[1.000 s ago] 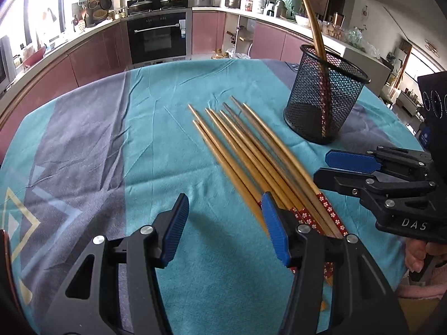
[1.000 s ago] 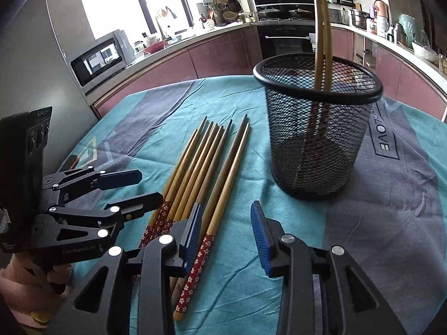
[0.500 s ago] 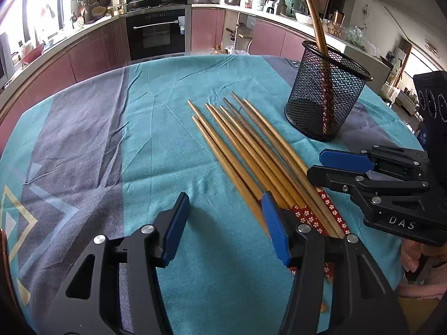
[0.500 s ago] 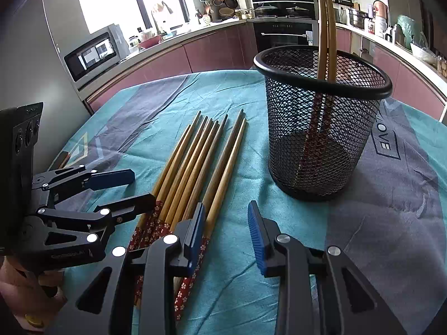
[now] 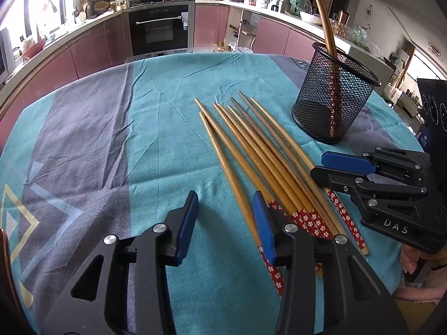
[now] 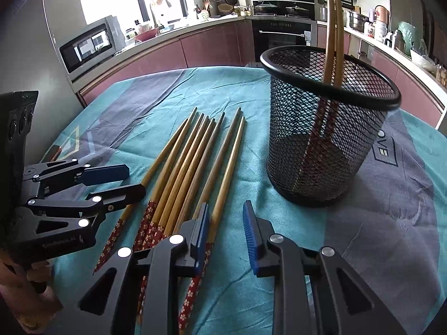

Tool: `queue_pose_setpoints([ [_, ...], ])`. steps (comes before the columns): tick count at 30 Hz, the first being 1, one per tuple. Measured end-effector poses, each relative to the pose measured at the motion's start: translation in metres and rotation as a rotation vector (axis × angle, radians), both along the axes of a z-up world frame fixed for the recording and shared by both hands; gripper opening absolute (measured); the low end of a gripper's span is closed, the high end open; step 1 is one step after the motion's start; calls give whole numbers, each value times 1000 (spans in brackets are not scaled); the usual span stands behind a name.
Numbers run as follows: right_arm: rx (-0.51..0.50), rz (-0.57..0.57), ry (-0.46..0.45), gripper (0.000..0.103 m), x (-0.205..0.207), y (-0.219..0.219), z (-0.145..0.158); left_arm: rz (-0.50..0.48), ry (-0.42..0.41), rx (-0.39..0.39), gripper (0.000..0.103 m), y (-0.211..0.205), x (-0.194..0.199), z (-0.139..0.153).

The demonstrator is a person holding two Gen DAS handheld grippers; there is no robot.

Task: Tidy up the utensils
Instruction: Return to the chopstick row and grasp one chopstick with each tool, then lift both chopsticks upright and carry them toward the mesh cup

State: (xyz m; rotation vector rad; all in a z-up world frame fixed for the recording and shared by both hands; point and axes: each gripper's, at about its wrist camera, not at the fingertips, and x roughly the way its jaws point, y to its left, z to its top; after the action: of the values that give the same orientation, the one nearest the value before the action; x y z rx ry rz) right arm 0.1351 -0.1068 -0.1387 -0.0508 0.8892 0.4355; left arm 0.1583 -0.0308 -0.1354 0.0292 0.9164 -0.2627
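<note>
Several wooden chopsticks point(image 5: 251, 150) with red flowered ends lie side by side on the teal tablecloth; they also show in the right wrist view point(image 6: 192, 164). A black mesh cup point(image 5: 332, 103) stands behind them, upright, with two chopsticks point(image 6: 332, 28) leaning inside it; the cup also shows in the right wrist view point(image 6: 327, 128). My left gripper point(image 5: 223, 217) is open and empty, just left of the chopsticks' red ends. My right gripper point(image 6: 225, 229) is open and empty, low over the rightmost chopsticks' handle ends, in front of the cup.
The round table's cloth point(image 5: 111, 139) has grey and teal bands. Kitchen counters, an oven point(image 5: 159, 30) and a microwave point(image 6: 89, 44) ring the room behind the table. Each gripper shows in the other's view, at the right point(image 5: 371, 178) and the left point(image 6: 83, 184).
Both grippers have moved forward and lower toward the chopsticks. The right gripper's jaws have narrowed slightly but stay open. The chopsticks and cup have not moved.
</note>
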Motion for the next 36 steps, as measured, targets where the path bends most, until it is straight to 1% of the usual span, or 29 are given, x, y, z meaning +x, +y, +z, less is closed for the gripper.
queue_pose_setpoints([
  [4, -15, 1, -1, 23, 6, 3, -1, 6, 4, -2, 38, 0, 9, 0],
  [8, -27, 1, -5, 23, 12, 8, -1, 9, 5, 8, 33, -3, 16, 0],
  [11, -27, -6, -5, 19, 16, 8, -1, 22, 6, 11, 24, -3, 21, 0],
  [12, -21, -11, -3, 16, 17, 7, -1, 32, 11, 1, 20, -2, 23, 0],
  [13, -17, -13, -1, 14, 17, 7, -1, 40, 18, -12, 17, -1, 24, 0],
  [14, -9, -16, 2, 13, 18, 6, -1, 44, 21, -21, 13, 1, 25, 0],
  [16, 9, -24, 8, 9, 18, 2, -1, 53, 25, -37, 12, 2, 25, -1],
  [20, 34, -39, 17, 6, 19, -3, -1, 75, 30, -64, 11, 5, 24, -2],
  [28, 75, -55, 22, 6, 16, -11, 2, 111, 37, -116, 8, 16, 19, -1],
  [36, 127, -26, -3, 6, 6, -19, 16, 96, 9, -144, 8, 21, 6, 12],
])
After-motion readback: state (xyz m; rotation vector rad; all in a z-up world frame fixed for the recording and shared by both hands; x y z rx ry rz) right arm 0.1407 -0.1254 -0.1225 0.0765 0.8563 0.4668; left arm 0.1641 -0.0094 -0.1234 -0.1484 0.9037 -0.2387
